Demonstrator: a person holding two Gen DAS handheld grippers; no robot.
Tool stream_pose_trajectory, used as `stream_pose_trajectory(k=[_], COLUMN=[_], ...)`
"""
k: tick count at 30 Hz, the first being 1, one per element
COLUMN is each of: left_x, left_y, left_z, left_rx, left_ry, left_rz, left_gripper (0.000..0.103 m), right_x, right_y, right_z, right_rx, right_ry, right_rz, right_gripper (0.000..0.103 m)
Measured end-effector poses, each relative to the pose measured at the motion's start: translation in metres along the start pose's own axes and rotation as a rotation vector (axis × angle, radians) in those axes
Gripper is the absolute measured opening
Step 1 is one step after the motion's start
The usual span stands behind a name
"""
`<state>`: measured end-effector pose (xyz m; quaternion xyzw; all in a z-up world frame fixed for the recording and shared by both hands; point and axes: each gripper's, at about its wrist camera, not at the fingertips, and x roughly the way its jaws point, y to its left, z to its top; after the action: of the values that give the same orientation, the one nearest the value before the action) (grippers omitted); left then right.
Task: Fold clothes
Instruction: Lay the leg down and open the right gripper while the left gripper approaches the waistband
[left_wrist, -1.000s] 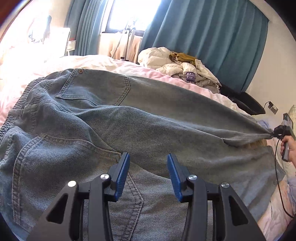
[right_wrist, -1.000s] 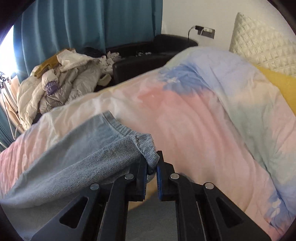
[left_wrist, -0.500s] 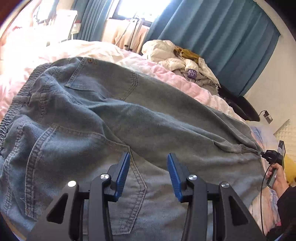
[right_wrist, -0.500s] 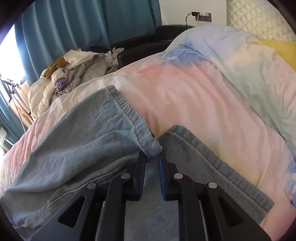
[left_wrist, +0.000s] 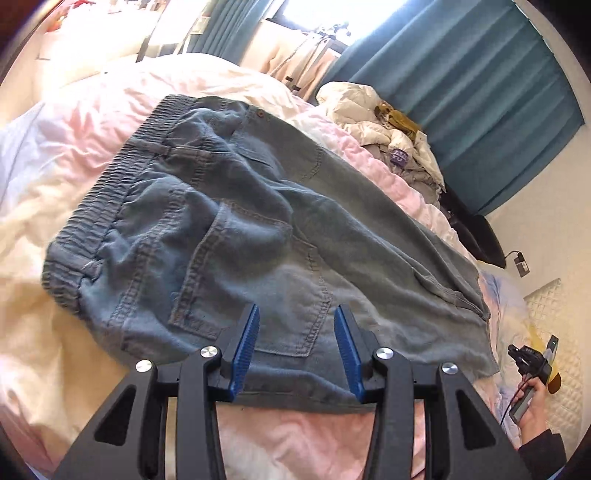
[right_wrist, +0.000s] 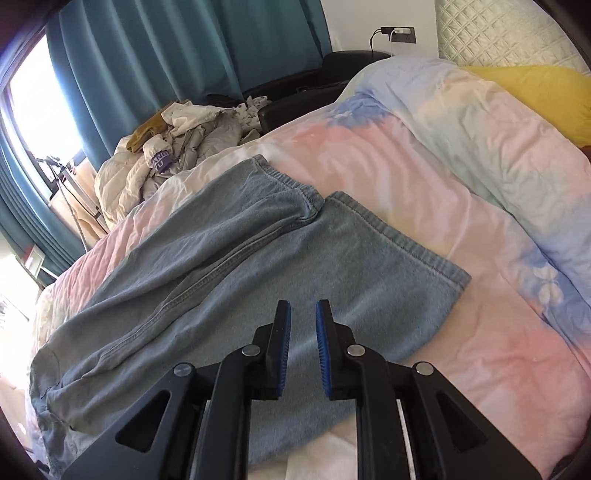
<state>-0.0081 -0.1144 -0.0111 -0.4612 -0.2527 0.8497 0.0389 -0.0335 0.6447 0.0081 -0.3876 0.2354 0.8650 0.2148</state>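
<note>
Light blue jeans lie spread on the pink bed cover, elastic waistband at the left, back pockets up. My left gripper is open and empty, above the near back pocket. In the right wrist view the two leg ends lie flat side by side on the cover. My right gripper is open and empty, held above the near leg. The right gripper also shows in the left wrist view, off the hem of the legs.
A pile of cream clothes lies at the bed's far edge, also in the right wrist view. A pastel duvet and yellow pillow lie to the right. Teal curtains and a black chair stand behind.
My right gripper let go of the leg hem, opened and drew back; the leg now lies flat. My left gripper pulled back, staying open.
</note>
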Motion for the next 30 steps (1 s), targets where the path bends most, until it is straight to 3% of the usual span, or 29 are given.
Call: stream_pose_trajectory(k=[5,11,12,15,16,19,21,25,30], left_x=[-0.013,-0.014,-0.016,-0.014,-0.013,-0.008,-0.001,0.016,0.05], left_y=[0.034,0.071,0.074,0.086,0.09,0.104,0.113,0.124,0.142], left_z=[-0.01,-0.018,-0.018,-0.018,-0.018,-0.018,-0.02,-0.024,-0.03], left_rx=[-0.114,-0.254,-0.267,-0.316,-0.334,-0.389,-0.436,-0.495,-0.653], left_ry=[0.067,0.088,0.077,0.08,0.081,0.069,0.075,0.1,0.209], left_rz=[-0.005,-0.102,-0.099,-0.128,-0.138,-0.168,-0.2,-0.242,-0.287], left_gripper=[0.043,0.043,0.046,0.068,0.074,0.076,0.077,0.077,0.077], right_x=[-0.028,-0.036,-0.037,-0.032,-0.029,-0.02,-0.014,0.002,0.024], right_y=[-0.011,-0.034,-0.037,-0.046,-0.049,-0.061,-0.068,-0.082,-0.095], right_z=[-0.02,-0.044,-0.048,-0.06,-0.064,-0.073,-0.078,-0.084,-0.09], right_rx=[0.03,0.124,0.136,0.176,0.195,0.261,0.311,0.391,0.453], right_ry=[0.01,0.038,0.038,0.057,0.066,0.078,0.08,0.086,0.093], right_rz=[-0.037,-0.04,-0.049,-0.065,-0.061,-0.037,-0.024,-0.001,-0.002], right_gripper=[0.013,0.013,0.013,0.014,0.016,0.045,0.051,0.052,0.052])
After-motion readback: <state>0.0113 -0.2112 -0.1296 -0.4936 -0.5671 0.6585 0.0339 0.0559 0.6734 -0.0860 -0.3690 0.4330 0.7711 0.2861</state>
